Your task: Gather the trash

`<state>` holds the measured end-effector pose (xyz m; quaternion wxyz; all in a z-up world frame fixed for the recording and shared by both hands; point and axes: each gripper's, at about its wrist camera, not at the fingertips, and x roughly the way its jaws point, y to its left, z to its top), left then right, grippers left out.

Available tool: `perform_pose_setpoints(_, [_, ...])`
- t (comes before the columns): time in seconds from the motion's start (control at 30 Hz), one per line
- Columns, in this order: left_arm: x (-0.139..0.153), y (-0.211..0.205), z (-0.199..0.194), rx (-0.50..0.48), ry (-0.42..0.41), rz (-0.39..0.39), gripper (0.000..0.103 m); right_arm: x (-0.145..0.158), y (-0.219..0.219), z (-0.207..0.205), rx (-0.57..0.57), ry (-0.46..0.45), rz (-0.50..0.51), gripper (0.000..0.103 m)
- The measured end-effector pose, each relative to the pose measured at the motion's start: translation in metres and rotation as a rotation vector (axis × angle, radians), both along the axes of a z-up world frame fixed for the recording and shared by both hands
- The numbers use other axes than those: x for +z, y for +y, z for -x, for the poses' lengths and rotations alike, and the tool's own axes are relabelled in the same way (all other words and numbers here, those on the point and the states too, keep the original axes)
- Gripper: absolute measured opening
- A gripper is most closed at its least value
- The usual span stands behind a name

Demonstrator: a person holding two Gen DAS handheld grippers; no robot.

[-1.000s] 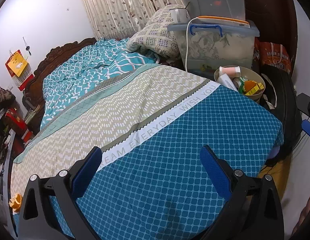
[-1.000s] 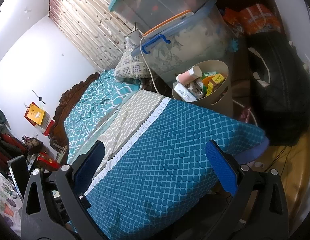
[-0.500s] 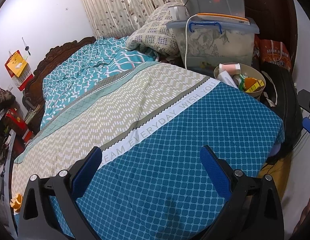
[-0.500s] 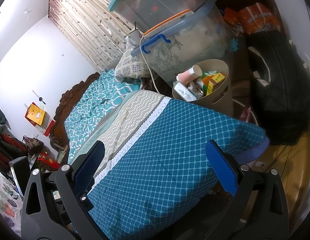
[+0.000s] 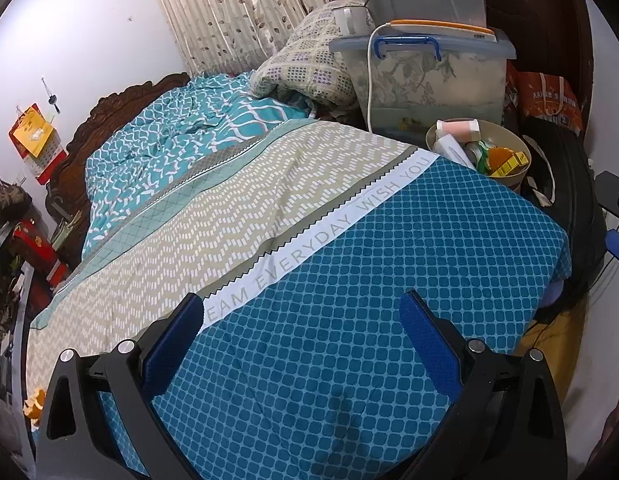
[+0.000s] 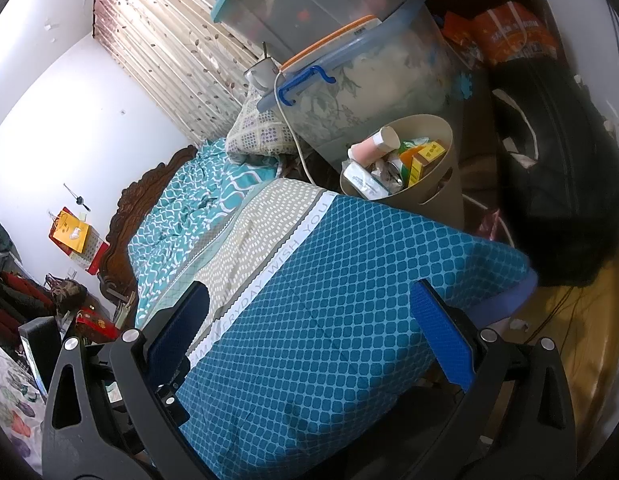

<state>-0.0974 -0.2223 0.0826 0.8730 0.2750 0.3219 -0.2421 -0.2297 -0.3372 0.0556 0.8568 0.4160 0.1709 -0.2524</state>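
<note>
Nearest, both grippers hang over the foot of the bed with their blue-padded fingers spread wide and nothing between them — the left gripper (image 5: 301,308) above the teal diamond-patterned part of the bedspread (image 5: 349,320), the right gripper (image 6: 309,300) over the same cloth closer to the bed's corner. Down at the left edge of the left wrist view, a scrap of orange peel (image 5: 34,402) lies just off the side of the bed. Further up the spread runs a white band printed with letters (image 5: 317,236), then a beige zigzag stretch, then a rumpled turquoise quilt (image 5: 169,140) against a carved dark wooden headboard (image 5: 121,96). Beyond the far corner of the bed stands a beige wastebasket (image 6: 425,200), already heaped with rubbish — a pink tube (image 6: 373,144), a white packet, yellow and orange cartons (image 6: 425,158). Just behind it sits a clear plastic storage box with a blue handle (image 6: 373,76), another tub stacked on top, a white cable trailing down its front, and a folded checked blanket (image 5: 309,64) leaning beside it. A black bag (image 6: 557,168) slumps to the right of the basket, and leaf-print curtains (image 5: 237,12) hang at the back wall.
</note>
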Motion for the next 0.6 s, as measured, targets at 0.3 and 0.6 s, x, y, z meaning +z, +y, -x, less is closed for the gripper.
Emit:
perform_pose_setpoints(0.3, [0.0,-0.003,0.003,-0.012,0.01,0.004,0.094,0.006,0.008,0.004,-0.025,0.009,0.059,0.099])
perform_pose_setpoints(0.6, [0.01,0.005,0.007,-0.025,0.014,0.054,0.094,0.022,0.02,0.012,-0.058,-0.004,0.136,0.099])
